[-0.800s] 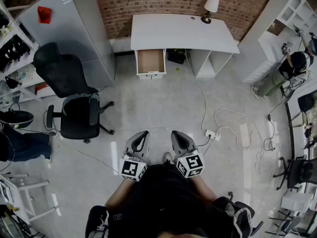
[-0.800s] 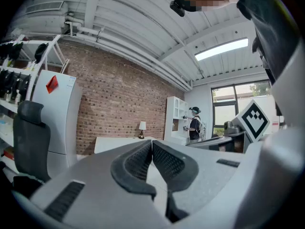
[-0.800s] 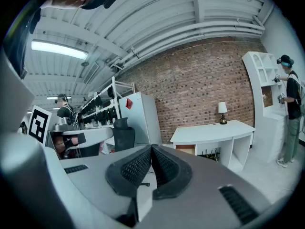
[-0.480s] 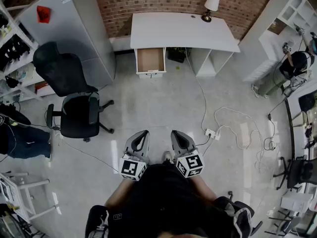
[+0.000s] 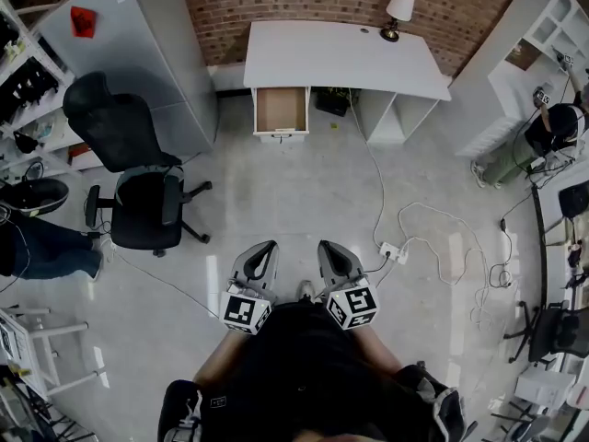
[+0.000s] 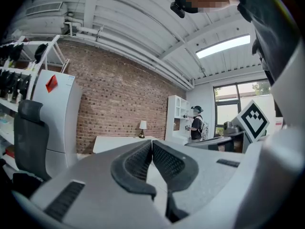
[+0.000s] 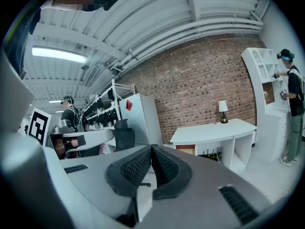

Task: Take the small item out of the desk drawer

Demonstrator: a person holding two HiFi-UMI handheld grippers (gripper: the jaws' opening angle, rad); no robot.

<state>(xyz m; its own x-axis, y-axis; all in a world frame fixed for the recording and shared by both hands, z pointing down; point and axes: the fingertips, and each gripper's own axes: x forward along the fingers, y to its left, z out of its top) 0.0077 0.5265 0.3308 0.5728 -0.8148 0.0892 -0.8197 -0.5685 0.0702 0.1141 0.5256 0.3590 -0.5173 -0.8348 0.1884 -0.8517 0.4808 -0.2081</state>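
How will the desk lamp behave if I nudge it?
The lamp looks slim, shade above a small base: probably light and apt to tip. It stands far right of the open drawer, so a bump seems unlikely.

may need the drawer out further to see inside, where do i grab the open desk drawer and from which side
I'd take the drawer by its white front panel, one jaw inside the top edge, one outside. Come from the room side, straight at the desk: it stands pulled out toward you, open on top. A handle is too small to make out.
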